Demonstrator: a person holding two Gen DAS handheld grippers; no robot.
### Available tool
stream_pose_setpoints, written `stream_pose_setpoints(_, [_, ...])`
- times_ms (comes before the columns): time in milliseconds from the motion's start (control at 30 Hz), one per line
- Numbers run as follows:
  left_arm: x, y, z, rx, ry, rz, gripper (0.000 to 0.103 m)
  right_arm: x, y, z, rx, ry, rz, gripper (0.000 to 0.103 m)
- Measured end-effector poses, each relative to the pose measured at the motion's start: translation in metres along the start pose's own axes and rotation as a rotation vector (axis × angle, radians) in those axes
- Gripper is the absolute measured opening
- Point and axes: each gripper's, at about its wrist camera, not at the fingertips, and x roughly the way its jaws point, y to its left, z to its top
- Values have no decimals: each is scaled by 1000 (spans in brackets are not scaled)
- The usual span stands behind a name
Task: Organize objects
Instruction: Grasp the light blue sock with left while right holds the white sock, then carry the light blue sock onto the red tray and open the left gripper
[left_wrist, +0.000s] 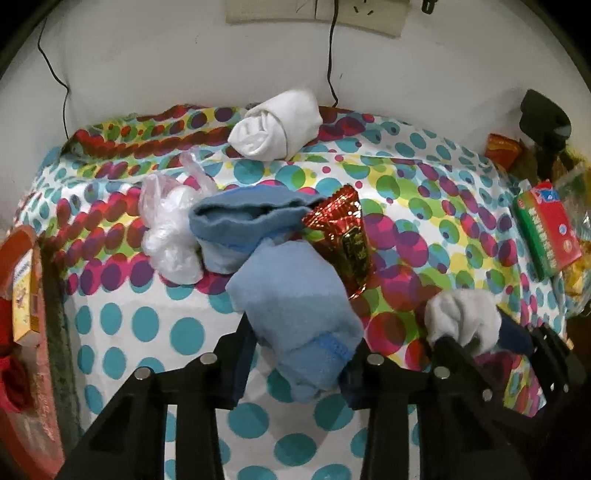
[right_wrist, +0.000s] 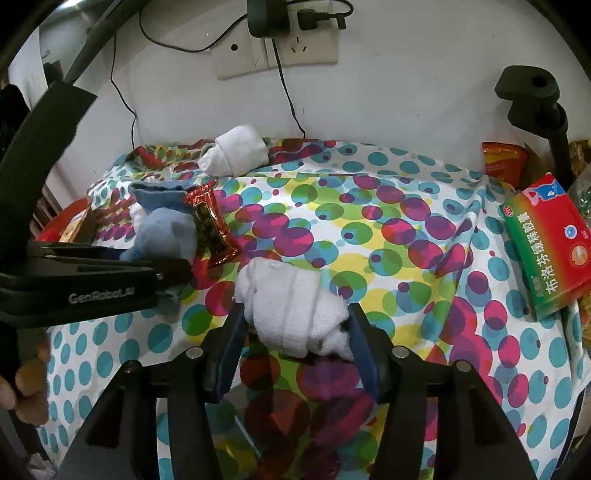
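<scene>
1. Nearest to us, the left gripper (left_wrist: 299, 354) is closed around a rolled light blue sock bundle (left_wrist: 295, 314), both pads pressing on its sides near its lower end; the bundle sticks forward past the fingertips over the polka-dot tablecloth (left_wrist: 155, 325).
2. Our right gripper (right_wrist: 295, 332) clamps a rolled white sock bundle (right_wrist: 291, 310) the same way, its blue-padded fingers (right_wrist: 364, 350) pinching the near part of the roll. In the left wrist view this bundle shows at the near right, just beside our blue one.
3. Just beyond the light blue bundle lies a darker blue folded cloth (left_wrist: 247, 218), touching it, with a red foil snack packet (left_wrist: 343, 236) against their right side.
4. Left of the darker cloth sits a crumpled clear plastic bag (left_wrist: 170, 229), touching it.
5. On the right edge of the table rests a red and green medicine box (right_wrist: 546, 247), tilted, well apart from both bundles.
6. At the near left edge we see an orange-red tray (left_wrist: 22, 369) holding a small yellow box (left_wrist: 24, 295).
7. Farther back, near the wall, lies another rolled white cloth (left_wrist: 273, 127), apart from the central pile.
8. At the far right stands an orange packet (right_wrist: 504, 160) beside a black stand (right_wrist: 532, 96).
9. On the wall (right_wrist: 388, 85) behind, a socket plate (right_wrist: 277, 51) carries a plugged charger with black cables hanging down.
</scene>
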Motion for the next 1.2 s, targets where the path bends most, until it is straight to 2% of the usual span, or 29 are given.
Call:
stream_pose_setpoints(500, [-27,24,-22,-6,-22,10,38,3,13,2,-49,19,-63,55])
stream_pose_setpoints(767, [-47,39,-32,-9,-46,13,38,4,12,3,-50,20,-66,55])
stream_pose_setpoints(1200, [-78,87,-46,-50,-82,60,38,7,16,1,-70,25,-98,56])
